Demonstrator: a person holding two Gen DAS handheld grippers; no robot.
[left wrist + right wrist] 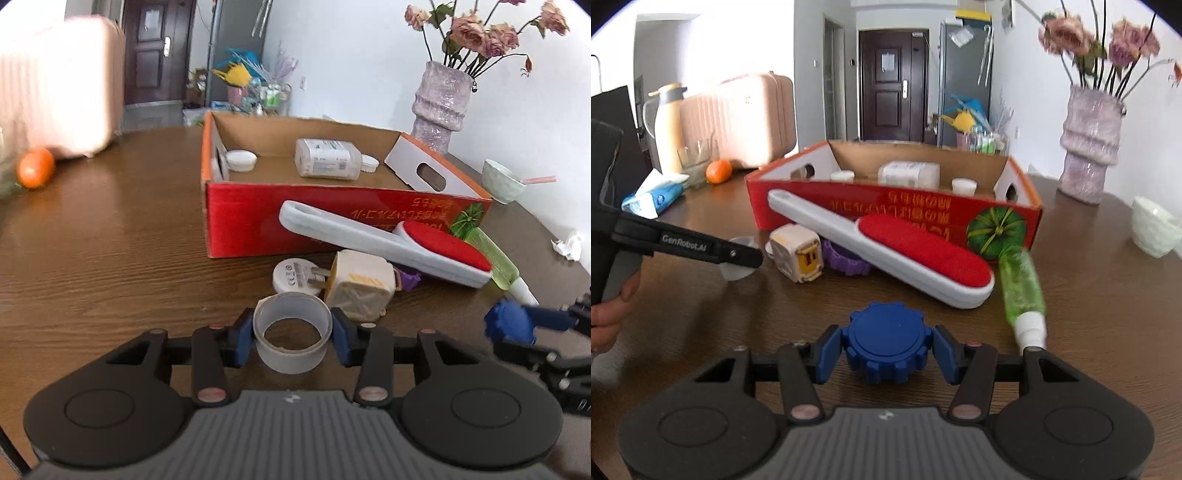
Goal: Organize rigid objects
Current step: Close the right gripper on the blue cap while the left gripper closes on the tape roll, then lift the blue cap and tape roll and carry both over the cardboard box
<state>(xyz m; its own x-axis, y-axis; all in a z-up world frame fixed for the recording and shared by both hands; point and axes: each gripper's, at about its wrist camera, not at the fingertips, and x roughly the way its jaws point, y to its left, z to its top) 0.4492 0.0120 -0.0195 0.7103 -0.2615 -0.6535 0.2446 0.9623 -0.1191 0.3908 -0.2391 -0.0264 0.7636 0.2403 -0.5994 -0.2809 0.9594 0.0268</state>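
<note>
1. brown wood-grain table (110, 240) carries all items.
2. left gripper (291, 334): blue pads closed against both sides of a clear tape roll (291, 332), roll upright with its hole facing up, near the front of the table.
3. right gripper (888, 349): blue pads pressed on both sides of a blue toothed knob (888, 339), flat face up, low over the table; cannot tell whether lifted or resting.
4. red cardboard box (258, 214) open at the top, behind the loose items; inside: a white bottle (327, 158) lying on its side and a white round lid (242, 159) at the left end.
5. lint brush (886, 247), white handle with red pad, leaning with its handle end against the red front wall of the box.
6. beige plug adapter (360, 288) just behind the tape roll, touching a white round charger (293, 277).
7. purple toothed ring (844, 260) partly under the lint brush.
8. green tube (1021, 288) with white cap, to the right of the brush.
9. orange fruit (36, 168) at the far left; vase (441, 107) with dried roses and a pale bowl (502, 181) at the far right.
</note>
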